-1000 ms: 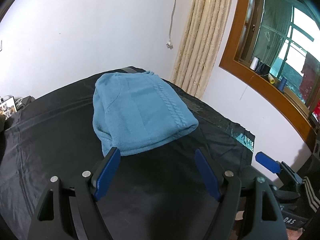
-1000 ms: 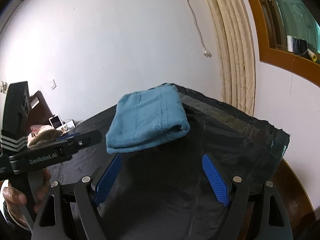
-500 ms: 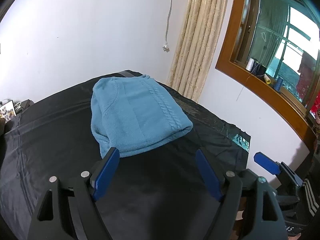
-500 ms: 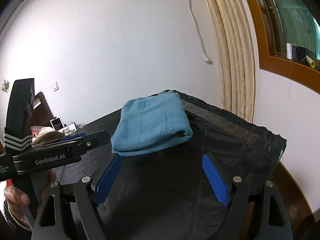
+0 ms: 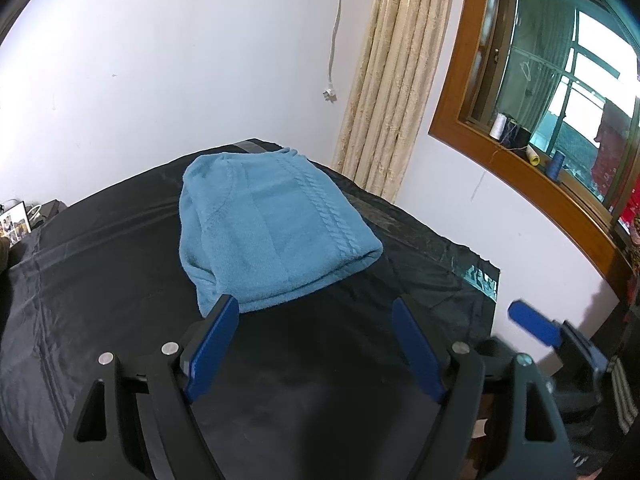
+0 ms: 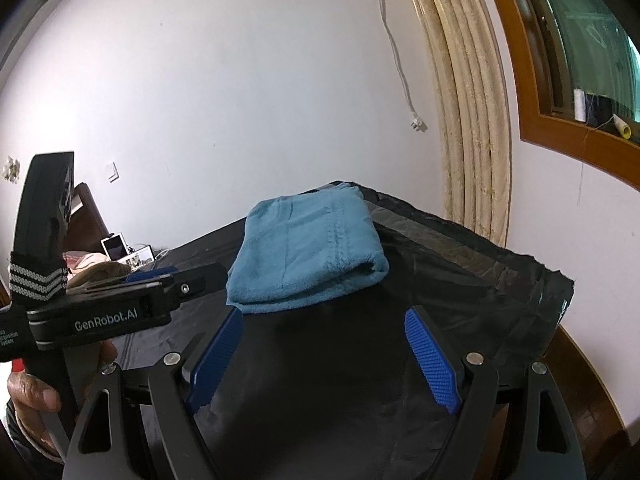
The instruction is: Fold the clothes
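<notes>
Black-covered table (image 5: pixel 100 280), folded blue sweater (image 5: pixel 272 236) lengthwise toward wall, left gripper (image 5: pixel 316 320) and right gripper (image 6: pixel 324 328) wide, empty

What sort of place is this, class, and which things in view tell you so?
Probably a room in a home, perhaps a bedroom: a beige curtain hangs beside a wood-framed window, and a folded blue sweater lies on a surface draped in black cloth.
</notes>
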`<state>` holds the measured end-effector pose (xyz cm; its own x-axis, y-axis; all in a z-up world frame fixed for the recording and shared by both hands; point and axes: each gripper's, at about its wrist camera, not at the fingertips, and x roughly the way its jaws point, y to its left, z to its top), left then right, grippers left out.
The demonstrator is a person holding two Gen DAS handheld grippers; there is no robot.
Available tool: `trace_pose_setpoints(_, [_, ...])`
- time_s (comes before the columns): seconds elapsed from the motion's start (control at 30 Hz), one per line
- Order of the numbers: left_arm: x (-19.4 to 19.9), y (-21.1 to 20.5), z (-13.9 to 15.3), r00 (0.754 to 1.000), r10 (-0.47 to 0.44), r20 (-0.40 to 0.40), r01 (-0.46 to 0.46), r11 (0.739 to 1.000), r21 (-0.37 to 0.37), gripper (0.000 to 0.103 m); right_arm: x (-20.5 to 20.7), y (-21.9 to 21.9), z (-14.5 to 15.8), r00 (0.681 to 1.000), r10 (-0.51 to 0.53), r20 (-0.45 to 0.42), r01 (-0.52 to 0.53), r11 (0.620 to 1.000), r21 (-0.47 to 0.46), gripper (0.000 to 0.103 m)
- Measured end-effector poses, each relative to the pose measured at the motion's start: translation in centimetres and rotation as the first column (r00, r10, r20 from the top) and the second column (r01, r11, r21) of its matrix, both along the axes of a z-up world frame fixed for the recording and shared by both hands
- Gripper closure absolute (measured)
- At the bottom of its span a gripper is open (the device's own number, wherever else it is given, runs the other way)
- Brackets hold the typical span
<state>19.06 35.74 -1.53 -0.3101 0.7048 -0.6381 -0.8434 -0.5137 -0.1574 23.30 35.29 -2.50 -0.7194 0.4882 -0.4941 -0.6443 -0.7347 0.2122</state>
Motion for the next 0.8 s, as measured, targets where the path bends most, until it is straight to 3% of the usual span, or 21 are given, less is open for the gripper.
trace_pose_setpoints(0.17, [1.8,1.3,-1.2,0.998,-0.064,-0.026,0.064,0.997,-0.032,0.019,1.3,1.3,0.5,0.998,-0.065,-0.021,0.065,0.998,0.027,0.018])
trace_pose_setpoints(0.23, [2.6,2.1,-2.0,0.996,-0.085,-0.04,0.083,0.994,-0.065,0.019,1.5,2.2,-0.3,0.993,-0.115,0.013,0.115,0.993,0.033,0.018])
trace_pose_setpoints(0.33, [3.3,2.9,-3.0,0.994,-0.098,-0.054,0.092,0.989,-0.113,0.019,2.1,3.3,-1.7,0.991,-0.134,0.028,0.134,0.991,-0.024,0.018])
trace_pose_setpoints(0.4, [3.6,2.9,-2.9,0.993,-0.105,-0.059,0.099,0.989,-0.106,0.019,2.5,3.5,-2.1,0.992,-0.125,0.019,0.126,0.991,-0.051,0.018])
trace_pose_setpoints(0.53, [3.4,2.3,-2.1,0.992,-0.09,-0.085,0.083,0.993,-0.081,0.019,2.9,3.1,-1.0,0.993,-0.118,-0.002,0.118,0.993,-0.018,0.018])
trace_pose_setpoints(0.8, [2.6,2.4,-2.5,0.996,-0.056,-0.063,0.05,0.995,-0.085,0.019,4.5,3.1,-0.5,0.99,-0.137,-0.032,0.136,0.99,-0.019,0.018])
